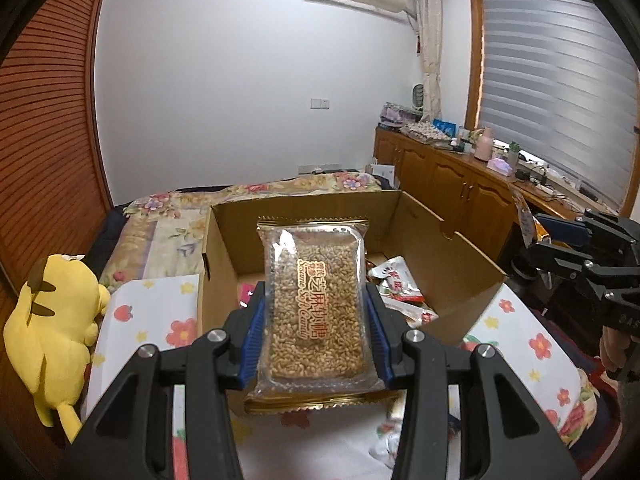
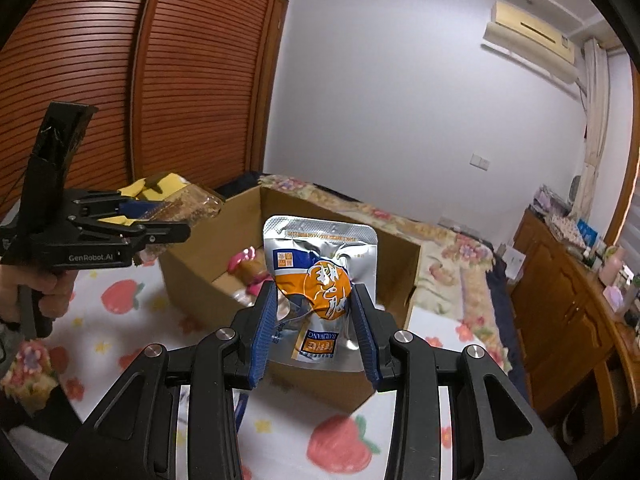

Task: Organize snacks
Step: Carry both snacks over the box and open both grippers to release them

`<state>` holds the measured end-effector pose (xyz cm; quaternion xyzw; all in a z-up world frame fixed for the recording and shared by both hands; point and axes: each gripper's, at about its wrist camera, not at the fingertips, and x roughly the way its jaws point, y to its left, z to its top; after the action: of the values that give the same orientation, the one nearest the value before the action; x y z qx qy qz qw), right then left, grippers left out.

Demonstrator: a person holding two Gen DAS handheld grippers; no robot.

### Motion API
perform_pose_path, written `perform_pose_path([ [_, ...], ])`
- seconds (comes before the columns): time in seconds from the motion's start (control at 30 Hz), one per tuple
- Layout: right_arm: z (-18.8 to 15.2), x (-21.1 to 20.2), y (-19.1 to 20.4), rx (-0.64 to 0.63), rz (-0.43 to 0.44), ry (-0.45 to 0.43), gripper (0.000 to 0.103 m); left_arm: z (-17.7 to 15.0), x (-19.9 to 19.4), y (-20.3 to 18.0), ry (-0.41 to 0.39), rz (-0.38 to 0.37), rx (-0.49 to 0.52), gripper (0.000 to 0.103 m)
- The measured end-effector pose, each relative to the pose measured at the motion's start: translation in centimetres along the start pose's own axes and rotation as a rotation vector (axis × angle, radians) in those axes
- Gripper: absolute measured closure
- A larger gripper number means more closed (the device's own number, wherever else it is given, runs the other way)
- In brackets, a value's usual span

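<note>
Both grippers are carrying snacks over the cardboard box (image 1: 440, 264) on the bed: the left gripper (image 1: 316, 332) is clamping a sesame candy bar (image 1: 316, 300), the right gripper (image 2: 314, 320) is pinching a crumpled foil pouch (image 2: 320, 280). The slick pouch risks slipping short of the box, or the grippers colliding above it.

A yellow plush toy with brown stripes (image 1: 52, 332) lies at the lower left of the left wrist view, beside a white cloth printed with strawberries and flowers (image 1: 152, 320). Behind it stretches a floral quilted bed cover (image 1: 168, 220). Reddish-brown slatted wooden doors (image 2: 120, 80) fill the upper left of the right wrist view, a cream wall-mounted air conditioner (image 2: 532, 40) the upper right. A wooden cabinet (image 1: 448, 176) stands under grey window blinds (image 1: 556, 92).
</note>
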<state>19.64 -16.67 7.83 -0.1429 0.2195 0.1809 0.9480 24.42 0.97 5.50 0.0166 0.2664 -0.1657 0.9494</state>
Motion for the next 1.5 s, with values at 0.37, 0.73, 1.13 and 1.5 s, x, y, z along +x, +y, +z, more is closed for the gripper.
perform_pose_path([
  [0.37, 2.5, 4.8, 0.0, 0.032, -0.007, 0.034, 0.066, 0.2, 4.3, 1.3, 0.046, 0.002, -0.045, 0.058],
  [0.73, 0.8, 9.7, 0.0, 0.060, -0.036, 0.127, 0.066, -0.2, 6.6, 2.0, 0.088, 0.000, -0.094, 0.056],
  [1.13, -1.0, 12.1, -1.5, 0.122, -0.052, 0.184, 0.066, -0.4, 5.9, 0.5, 0.063, 0.014, -0.038, 0.041],
  [1.5, -1.9, 11.8, -2.2, 0.164, -0.031, 0.187, 0.065, -0.7, 3.2, -0.7, -0.013, 0.025, -0.008, 0.027],
])
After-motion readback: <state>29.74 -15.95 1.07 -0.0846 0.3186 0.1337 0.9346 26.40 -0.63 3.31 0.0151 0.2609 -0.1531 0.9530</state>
